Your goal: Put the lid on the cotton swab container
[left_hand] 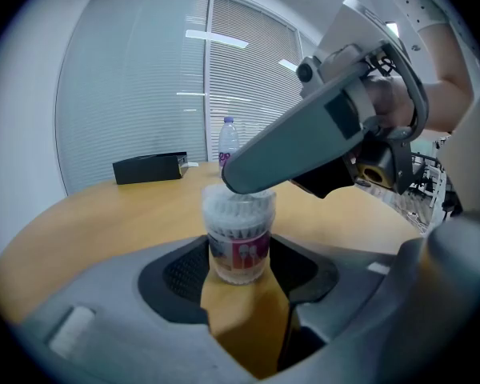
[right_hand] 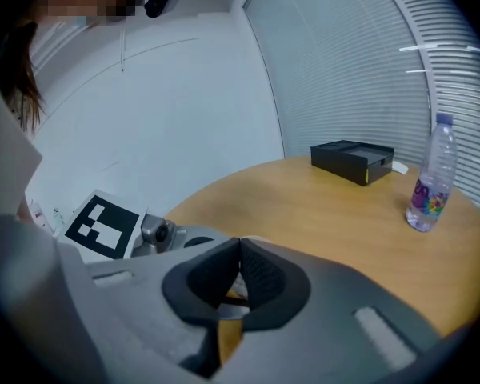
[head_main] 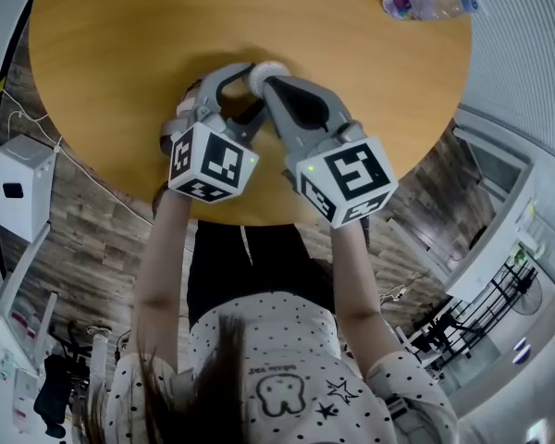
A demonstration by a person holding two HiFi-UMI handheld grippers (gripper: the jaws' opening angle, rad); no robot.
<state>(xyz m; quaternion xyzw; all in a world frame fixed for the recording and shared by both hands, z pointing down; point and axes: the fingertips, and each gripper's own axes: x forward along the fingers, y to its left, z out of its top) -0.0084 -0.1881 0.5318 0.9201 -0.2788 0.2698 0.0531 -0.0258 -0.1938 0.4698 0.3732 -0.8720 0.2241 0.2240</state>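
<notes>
I'm squeezing my left gripper around the cotton swab container, standing on the table at 12 o'clock. My right gripper is sitting shut and empty, tips seemingly on the lid. I'm guessing light, thin, slippery plastic, so I'm gripping the body gently.

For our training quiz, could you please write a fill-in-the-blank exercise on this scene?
The clear plastic cotton swab container, gripped by the left hand-held gripper, stands ___.
The jaws of the right hand-held gripper are ___.
The rectangular box on the round wooden table is coloured ___.
Missing words: upright, shut, black.
</notes>
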